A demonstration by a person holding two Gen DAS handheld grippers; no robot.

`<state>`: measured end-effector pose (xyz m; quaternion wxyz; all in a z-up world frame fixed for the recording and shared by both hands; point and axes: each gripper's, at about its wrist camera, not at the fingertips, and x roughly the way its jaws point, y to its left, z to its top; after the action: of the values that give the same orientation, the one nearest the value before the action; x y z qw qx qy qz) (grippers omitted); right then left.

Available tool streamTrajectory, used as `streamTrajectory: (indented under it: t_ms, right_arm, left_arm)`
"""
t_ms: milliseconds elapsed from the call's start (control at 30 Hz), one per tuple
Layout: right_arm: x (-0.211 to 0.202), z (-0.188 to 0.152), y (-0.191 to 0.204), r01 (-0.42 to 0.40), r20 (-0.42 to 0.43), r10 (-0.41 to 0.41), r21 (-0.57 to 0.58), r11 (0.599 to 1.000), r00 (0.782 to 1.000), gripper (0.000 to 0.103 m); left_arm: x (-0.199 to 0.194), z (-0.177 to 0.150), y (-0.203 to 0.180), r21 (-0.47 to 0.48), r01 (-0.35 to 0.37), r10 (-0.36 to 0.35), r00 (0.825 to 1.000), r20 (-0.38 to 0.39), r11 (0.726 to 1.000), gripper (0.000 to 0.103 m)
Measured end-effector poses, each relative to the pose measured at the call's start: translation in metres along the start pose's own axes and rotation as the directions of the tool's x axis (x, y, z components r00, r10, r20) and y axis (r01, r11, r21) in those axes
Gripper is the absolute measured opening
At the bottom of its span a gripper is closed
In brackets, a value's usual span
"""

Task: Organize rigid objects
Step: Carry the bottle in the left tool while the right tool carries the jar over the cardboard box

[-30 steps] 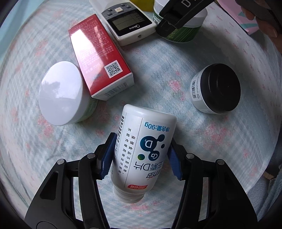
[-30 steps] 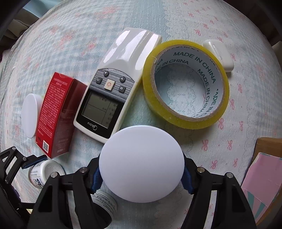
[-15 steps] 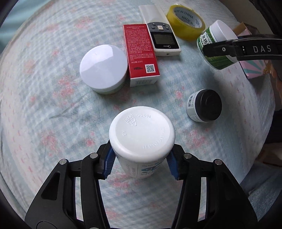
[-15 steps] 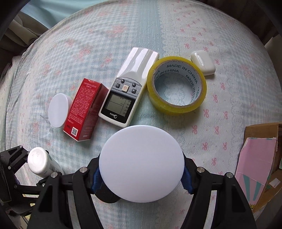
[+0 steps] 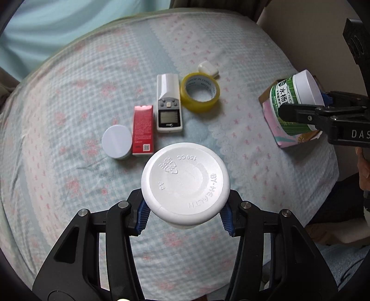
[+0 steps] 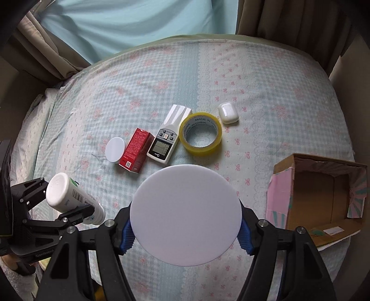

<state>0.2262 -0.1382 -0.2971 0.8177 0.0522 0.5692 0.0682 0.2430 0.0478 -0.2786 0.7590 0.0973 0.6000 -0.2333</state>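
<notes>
My left gripper (image 5: 185,216) is shut on a white supplement bottle (image 5: 185,183), held high above the bed with its base toward the camera; it also shows in the right wrist view (image 6: 69,199). My right gripper (image 6: 185,233) is shut on a green jar with a white lid (image 6: 185,215), also lifted; in the left wrist view the jar (image 5: 294,101) hangs over an open cardboard box (image 5: 291,134). A white-lidded jar (image 6: 115,150), red box (image 6: 136,150), remote (image 6: 165,144), yellow tape roll (image 6: 200,136) and white earbud case (image 6: 227,112) lie in a row on the bed.
The open cardboard box (image 6: 323,199) with pink wrapping sits at the bed's right edge. The bed has a light blue checked cover (image 6: 161,76). Curtains (image 6: 115,20) hang behind it. The black-lidded jar is hidden from both views.
Both grippers have risen well above the bed with their loads. The left gripper turned the bottle from lying flat to base-up. The black-lidded jar went out of sight.
</notes>
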Motion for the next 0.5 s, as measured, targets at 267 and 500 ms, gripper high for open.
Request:
streamTrajectory:
  t_ms: [267,500]
  right_arm:
    - [-0.087,-0.027,-0.113,0.067,0.073,-0.069,0.029,0.997,0.995,0.066]
    - [-0.112,-0.046,-0.232,0.136,0.081,-0.147,0.129,0.982,0.986,0.066]
  left_arm:
    - [-0.032,0.055,-0.131,0.062,0.068,-0.074,0.992,0.099,0.996,0.047]
    - [0.0,0.107,-0.239,0.081,0.185,-0.194,0.975,0.107,0.979,0.047]
